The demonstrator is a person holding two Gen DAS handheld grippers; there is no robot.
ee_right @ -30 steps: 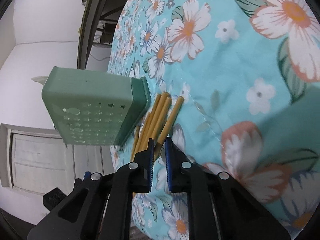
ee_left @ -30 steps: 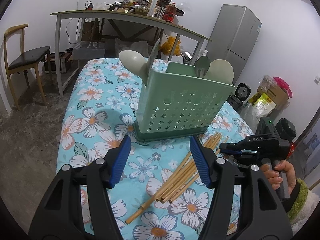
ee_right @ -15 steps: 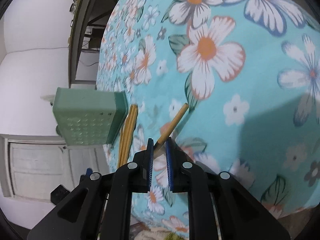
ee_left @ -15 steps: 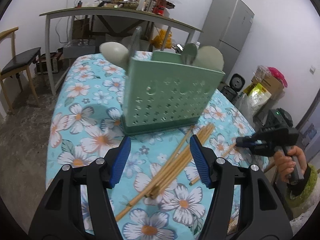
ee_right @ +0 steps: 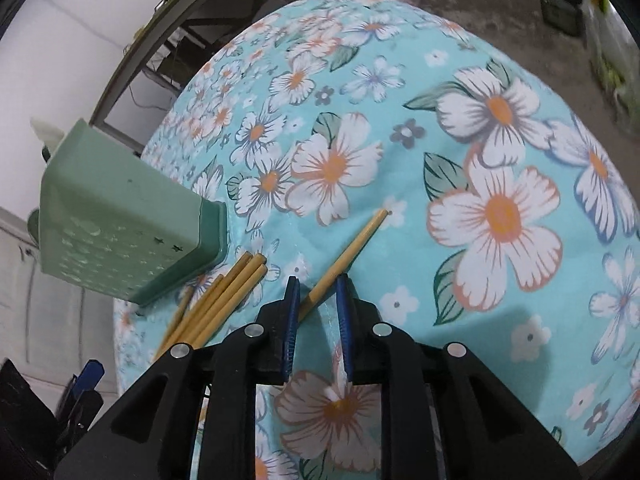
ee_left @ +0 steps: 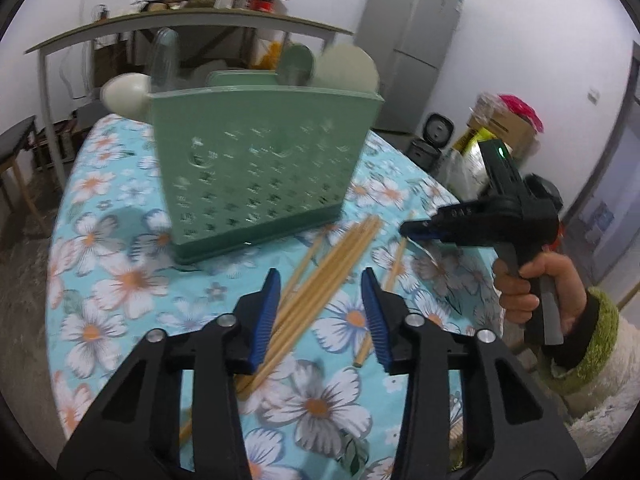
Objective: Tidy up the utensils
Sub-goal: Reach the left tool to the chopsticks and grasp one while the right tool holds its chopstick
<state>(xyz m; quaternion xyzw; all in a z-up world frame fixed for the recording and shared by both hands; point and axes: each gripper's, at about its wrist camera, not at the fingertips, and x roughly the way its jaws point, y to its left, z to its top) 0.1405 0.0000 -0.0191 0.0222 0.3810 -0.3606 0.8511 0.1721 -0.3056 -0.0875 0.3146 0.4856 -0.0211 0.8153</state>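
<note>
A: Where were the utensils?

B: The green holder stood at the desk's left. Right of it lay the chopstick bundle; the left tool straddled it, closing, pads not yet touching.

A: And the right tool?

B: Opening, one chopstick lying loose between its pads.

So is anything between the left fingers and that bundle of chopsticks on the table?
Nothing visible. The chopstick bundle lies bare on the tablecloth, straight ahead between the closing left fingers.
</note>
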